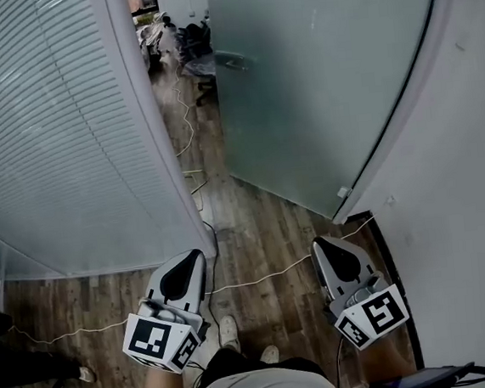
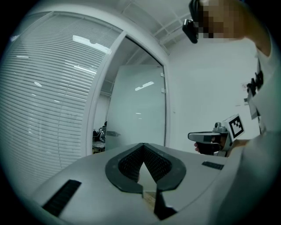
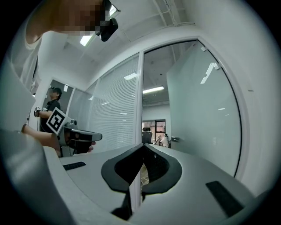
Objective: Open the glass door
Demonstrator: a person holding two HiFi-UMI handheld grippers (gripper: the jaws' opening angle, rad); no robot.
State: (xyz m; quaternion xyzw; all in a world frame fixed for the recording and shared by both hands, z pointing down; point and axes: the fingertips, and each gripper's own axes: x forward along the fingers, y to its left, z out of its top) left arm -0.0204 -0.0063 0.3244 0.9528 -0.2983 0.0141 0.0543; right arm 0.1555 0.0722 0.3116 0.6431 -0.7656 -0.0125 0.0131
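The frosted glass door (image 1: 317, 79) stands swung open into the room beyond, hinged at the right by the white wall, and its handle (image 1: 231, 60) is far from both grippers. My left gripper (image 1: 199, 253) and right gripper (image 1: 317, 243) are held side by side in front of the doorway, pointing level toward it. Each is shut with nothing between its jaws and touches nothing. The left gripper view shows the door (image 2: 136, 110) ahead past the closed tips of the left gripper (image 2: 143, 145). The right gripper view shows the door (image 3: 202, 114) on the right, beyond the right gripper (image 3: 143, 145).
A glass wall with white blinds (image 1: 49, 131) and its white post (image 1: 164, 128) bound the doorway on the left; a white wall (image 1: 474, 209) bounds it on the right. A thin cable (image 1: 259, 274) crosses the wooden floor. Office chairs and clutter (image 1: 189, 40) lie beyond. Another person's legs (image 1: 29, 367) show at the lower left.
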